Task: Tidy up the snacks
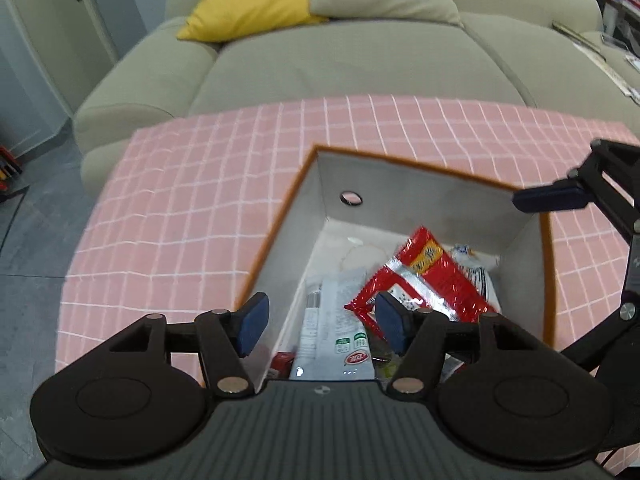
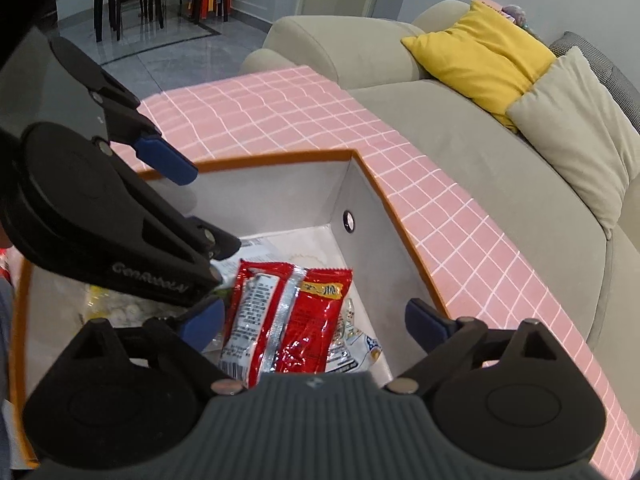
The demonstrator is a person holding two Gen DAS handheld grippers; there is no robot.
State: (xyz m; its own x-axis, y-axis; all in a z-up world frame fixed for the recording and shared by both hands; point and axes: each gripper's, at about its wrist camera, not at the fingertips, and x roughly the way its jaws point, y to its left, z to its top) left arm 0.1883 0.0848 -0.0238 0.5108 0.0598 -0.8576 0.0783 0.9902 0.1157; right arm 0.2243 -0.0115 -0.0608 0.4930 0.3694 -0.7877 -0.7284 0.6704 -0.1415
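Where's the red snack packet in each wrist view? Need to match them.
Left wrist: red snack packet lies inside the storage box, right of centre, just beyond the left gripper.
Right wrist: same packet at lower centre, inside the box, between the right gripper's open jaws.
Shared landmark: round hole in the box wall.

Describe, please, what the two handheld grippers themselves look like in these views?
Both are alike. The left gripper and right gripper have black linkage arms with silver pivot pins, round black disc housings on either side, and a ribbed dark grey body in the middle. Their fingers end in flat blue pads. Pale lettering is embossed on the side of the left gripper's body, seen from the right wrist view.
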